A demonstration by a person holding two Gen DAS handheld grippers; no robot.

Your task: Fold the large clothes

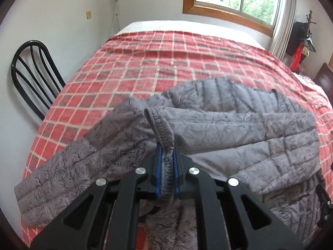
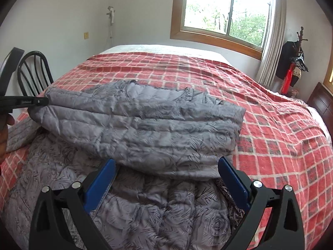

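A grey quilted jacket (image 1: 239, 129) with a rose print lies on the near part of the bed. My left gripper (image 1: 166, 149) is shut on the ribbed cuff of a sleeve (image 1: 160, 125) and holds it raised over the jacket. In the right wrist view the jacket (image 2: 145, 125) lies partly folded, one side laid over the other. My right gripper (image 2: 166, 164) is open and empty, with its blue pads on either side of the jacket's near edge. The left gripper (image 2: 44, 101) shows at the left edge of that view, at the jacket's left end.
The bed carries a red checked cover (image 1: 166, 62). A black metal chair (image 1: 33, 73) stands at the bed's left side. A window (image 2: 224, 10) is in the far wall. A coat stand (image 2: 295, 62) with dark clothes and a dark wooden piece are at the right.
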